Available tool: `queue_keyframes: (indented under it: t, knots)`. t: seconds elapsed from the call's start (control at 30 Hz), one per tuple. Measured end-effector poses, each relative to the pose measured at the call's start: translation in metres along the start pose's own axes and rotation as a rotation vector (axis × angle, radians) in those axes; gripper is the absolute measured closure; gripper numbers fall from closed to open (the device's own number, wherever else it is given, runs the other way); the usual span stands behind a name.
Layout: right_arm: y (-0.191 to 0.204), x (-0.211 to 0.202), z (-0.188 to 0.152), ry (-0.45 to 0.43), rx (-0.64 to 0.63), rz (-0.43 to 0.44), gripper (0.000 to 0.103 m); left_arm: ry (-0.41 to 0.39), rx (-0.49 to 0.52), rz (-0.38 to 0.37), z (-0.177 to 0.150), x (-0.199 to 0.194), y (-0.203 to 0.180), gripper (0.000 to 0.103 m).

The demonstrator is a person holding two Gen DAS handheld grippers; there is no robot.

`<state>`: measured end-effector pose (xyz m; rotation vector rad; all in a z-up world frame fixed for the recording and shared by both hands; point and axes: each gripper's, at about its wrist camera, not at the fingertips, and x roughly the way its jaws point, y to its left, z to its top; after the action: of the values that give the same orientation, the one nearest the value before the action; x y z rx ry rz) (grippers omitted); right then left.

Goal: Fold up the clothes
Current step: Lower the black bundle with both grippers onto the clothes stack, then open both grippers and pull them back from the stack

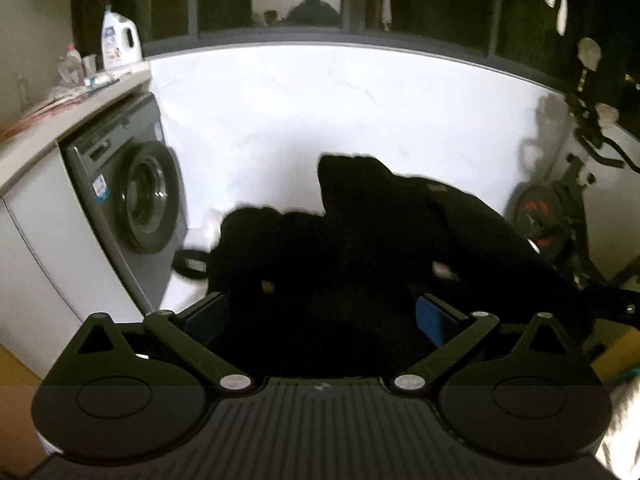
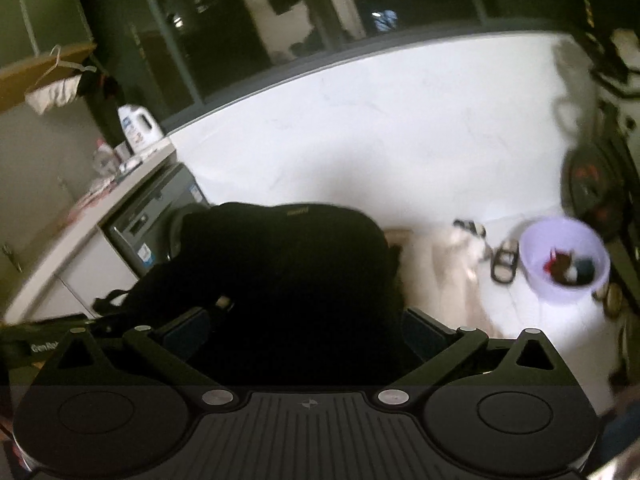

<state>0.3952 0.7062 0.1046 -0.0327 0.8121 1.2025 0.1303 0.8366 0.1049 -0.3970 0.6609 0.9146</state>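
From the left wrist view, the left gripper (image 1: 320, 312) has its jaws spread wide, and a black garment (image 1: 360, 240) lies heaped just ahead of and between the blue pads (image 1: 434, 320), which do not visibly press on it. The garment looks soft, limp and fairly thick, so it should sag and bunch when lifted; a hem or shoulder edge seems the best hold, though its dark folds hide the seams. A washing machine (image 1: 132, 196) stands to the left, a detergent bottle (image 1: 120, 38) on the counter above it. From the right wrist view, the right gripper (image 2: 308, 328) is likewise spread wide, the black garment (image 2: 288, 264) mounded between its fingers, unclamped. A pale cloth (image 2: 440, 276) lies beside it. A lilac basin (image 2: 568, 260) near the wall holds small red and dark items, too blurred to name.
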Motion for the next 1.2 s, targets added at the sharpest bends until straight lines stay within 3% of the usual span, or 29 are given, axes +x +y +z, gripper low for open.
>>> queue_keyframes:
  t: [0.47,0.6,0.73,0.97,1.2]
  knots:
    - [0.042,-0.095,-0.133,-0.008,0.068,-0.227,0.001,0.076,0.195,-0.092,-0.085,-0.055,-0.015,0.001]
    - [0.045,-0.12,-0.175,0.03,0.096,-0.274,0.001,0.119,0.249,-0.115,-0.115,-0.062,-0.026,0.001]
    - [0.056,-0.138,-0.205,0.086,0.063,-0.31,0.001,0.168,0.23,-0.155,-0.143,-0.08,-0.029,0.001]
    - [0.053,-0.177,-0.233,0.089,0.065,-0.328,0.001,0.172,0.2,-0.165,-0.173,-0.126,-0.034,0.001]
    - [0.032,-0.195,-0.275,0.188,0.011,-0.328,0.001,0.218,0.117,-0.072,-0.214,-0.157,-0.055,0.001]
